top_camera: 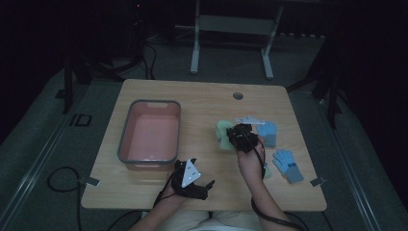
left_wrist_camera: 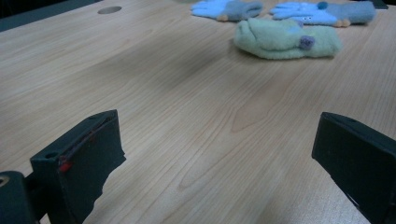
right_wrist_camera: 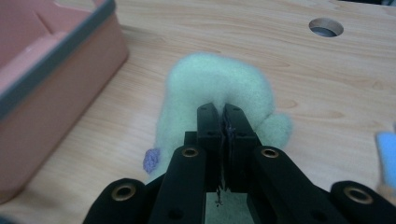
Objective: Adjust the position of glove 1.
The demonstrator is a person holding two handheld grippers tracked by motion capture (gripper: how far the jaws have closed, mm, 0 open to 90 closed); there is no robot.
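- Dim room, dark floor around a pale wooden worktop point(top_camera: 202, 96) with a round cable hole point(top_camera: 238, 95) near its far edge.
- On the person's left side of the worktop stands a pink bin point(top_camera: 126, 132) with a grey rim; its inside looks bare, nothing lies in it as far as the high view shows.
- Right gripper point(right_wrist_camera: 222, 122) has its jaws pressed together on a fold of a pale green glove point(right_wrist_camera: 212, 84), pinching the fleece at the top of the bundle; the glove hangs from the tips just beside the bin's near wall, with a small purple tag point(right_wrist_camera: 150, 161) at its lower edge.
- Left gripper point(top_camera: 204, 188) rests near the front edge of the worktop with its jaws spread wide and nothing between them.
- Two blue gloves point(top_camera: 267, 132) point(top_camera: 287, 163) lie flat to the right of the right gripper, apart from each other. The left gripper view also shows another green glove point(left_wrist_camera: 286, 39) lying in front of them.
- Judging by the grip and the bin close by, the step in hand is carrying the green glove over to the bin.
- To do it well: keep the pinch firm, since soft fleece can slip; lift the dangling part above the grey rim before crossing it; release only once the whole glove hangs over the bin's floor, not across its wall.
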